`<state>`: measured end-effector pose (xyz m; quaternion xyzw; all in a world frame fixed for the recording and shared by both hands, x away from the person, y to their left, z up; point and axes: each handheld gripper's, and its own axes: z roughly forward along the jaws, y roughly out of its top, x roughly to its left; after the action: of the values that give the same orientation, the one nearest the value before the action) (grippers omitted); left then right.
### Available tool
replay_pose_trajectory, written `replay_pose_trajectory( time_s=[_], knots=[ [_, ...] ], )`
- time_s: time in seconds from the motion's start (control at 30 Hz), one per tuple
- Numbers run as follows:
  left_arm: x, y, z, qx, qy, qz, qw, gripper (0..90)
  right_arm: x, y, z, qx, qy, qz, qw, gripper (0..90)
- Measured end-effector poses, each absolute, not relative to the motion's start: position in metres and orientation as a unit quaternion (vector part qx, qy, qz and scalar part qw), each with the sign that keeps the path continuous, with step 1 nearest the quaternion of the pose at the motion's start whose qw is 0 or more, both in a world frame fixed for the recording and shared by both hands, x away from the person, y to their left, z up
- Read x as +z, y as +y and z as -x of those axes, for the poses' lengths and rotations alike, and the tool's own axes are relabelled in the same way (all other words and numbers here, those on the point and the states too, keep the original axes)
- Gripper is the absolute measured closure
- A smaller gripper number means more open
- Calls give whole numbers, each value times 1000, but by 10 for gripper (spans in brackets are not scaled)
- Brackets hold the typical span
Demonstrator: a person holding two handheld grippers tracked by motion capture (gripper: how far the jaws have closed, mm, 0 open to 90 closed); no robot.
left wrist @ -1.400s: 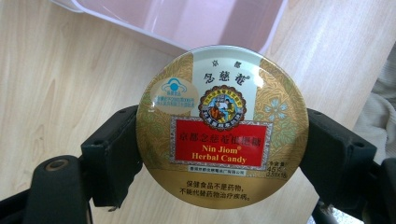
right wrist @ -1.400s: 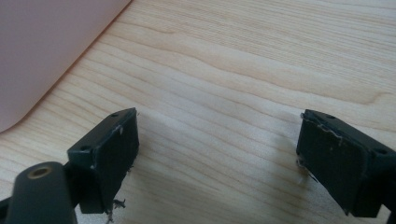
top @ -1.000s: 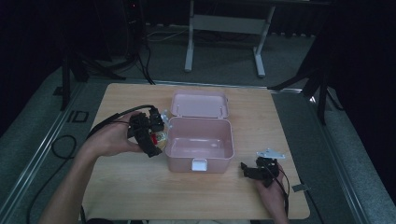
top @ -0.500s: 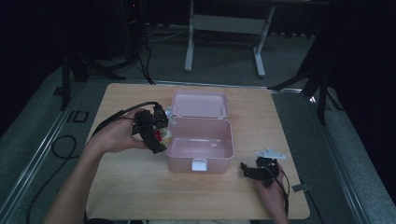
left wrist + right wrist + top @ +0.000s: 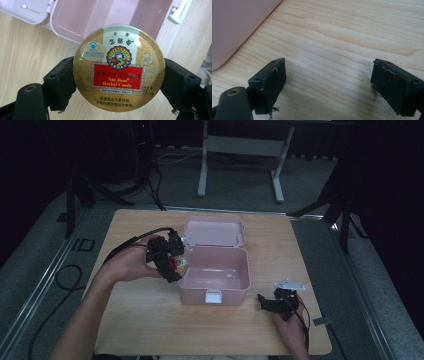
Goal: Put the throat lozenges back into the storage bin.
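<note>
A round gold tin of herbal candy (image 5: pixel 118 67) with a red label sits between the two black jaws of my left gripper (image 5: pixel 117 85), which is shut on it by its rim. In the high view that left gripper (image 5: pixel 172 262) holds the candy tin (image 5: pixel 178 265) at the left wall of the open pink box (image 5: pixel 235 285), just above its rim. The box's lid (image 5: pixel 214 232) lies flat behind it. My right gripper (image 5: pixel 265 302) rests low at the table's front right, its jaws wide open over bare wood (image 5: pixel 329 82) with nothing between them.
The wooden table (image 5: pixel 145 320) carries the pink box at its middle, with a white latch (image 5: pixel 213 296) on the front wall. The box's pink wall (image 5: pixel 234 27) lies at the upper left of the right gripper view. Dark floor, cables and metal stands surround the table.
My left gripper has carried the candy tin a little to the right, up to the box's left wall. The right gripper has stayed where it was.
</note>
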<state>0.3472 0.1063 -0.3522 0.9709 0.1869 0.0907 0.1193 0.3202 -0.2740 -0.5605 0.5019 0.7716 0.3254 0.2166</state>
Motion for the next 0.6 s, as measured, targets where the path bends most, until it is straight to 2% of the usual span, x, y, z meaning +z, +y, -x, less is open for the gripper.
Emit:
replay_pose_trajectory(
  time_s=[0.6],
  knots=[
    [-360, 93, -354, 84, 182, -973, 114, 204, -561, -274, -320, 326, 771, -502, 216, 128]
  ],
)
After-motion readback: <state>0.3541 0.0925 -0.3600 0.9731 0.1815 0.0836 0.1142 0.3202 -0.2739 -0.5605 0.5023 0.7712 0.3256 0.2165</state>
